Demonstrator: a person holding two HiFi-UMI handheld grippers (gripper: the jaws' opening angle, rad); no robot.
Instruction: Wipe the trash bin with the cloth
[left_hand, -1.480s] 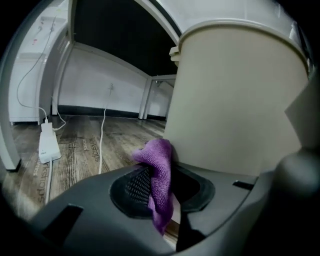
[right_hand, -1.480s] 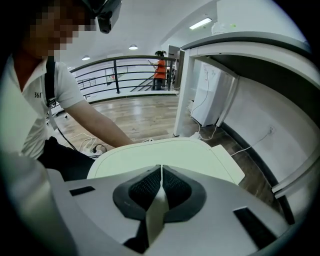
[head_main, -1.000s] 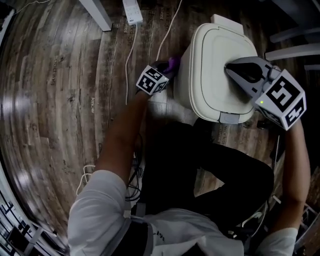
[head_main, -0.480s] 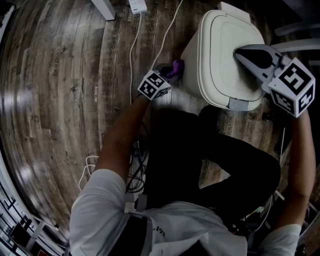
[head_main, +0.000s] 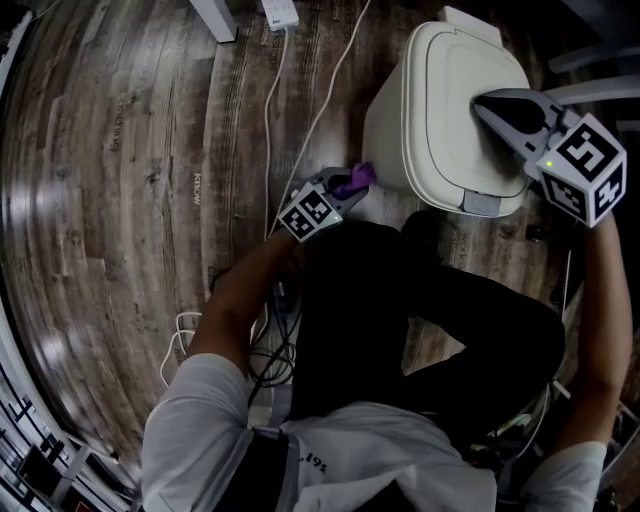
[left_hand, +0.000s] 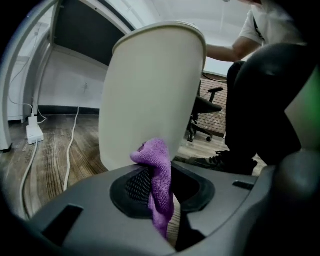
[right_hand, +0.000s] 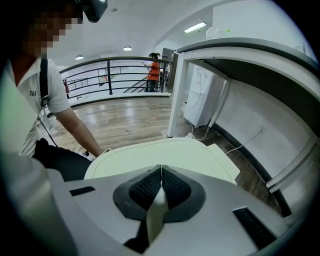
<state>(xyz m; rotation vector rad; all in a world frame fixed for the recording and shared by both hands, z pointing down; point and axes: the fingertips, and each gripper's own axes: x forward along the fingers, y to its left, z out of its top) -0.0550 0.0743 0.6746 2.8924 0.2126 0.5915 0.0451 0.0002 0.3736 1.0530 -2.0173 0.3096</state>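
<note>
The cream trash bin (head_main: 440, 110) stands on the wooden floor at the upper right of the head view, lid closed. My left gripper (head_main: 350, 186) is shut on a purple cloth (head_main: 354, 180) low beside the bin's near left side. In the left gripper view the cloth (left_hand: 158, 180) hangs bunched between the jaws with the bin's wall (left_hand: 150, 95) right behind it. My right gripper (head_main: 492, 103) rests shut on the lid (right_hand: 165, 152) with nothing between its jaws (right_hand: 161, 172).
A white power strip (head_main: 280, 12) and its cables (head_main: 300, 130) lie on the floor left of the bin. More cables (head_main: 265, 330) lie by the person's left side. The person's dark trouser leg (head_main: 420, 320) sits just before the bin. An office chair (left_hand: 205, 107) shows behind it.
My left gripper has carried the cloth down along the bin's left side toward the person. The right gripper stays on the lid.
</note>
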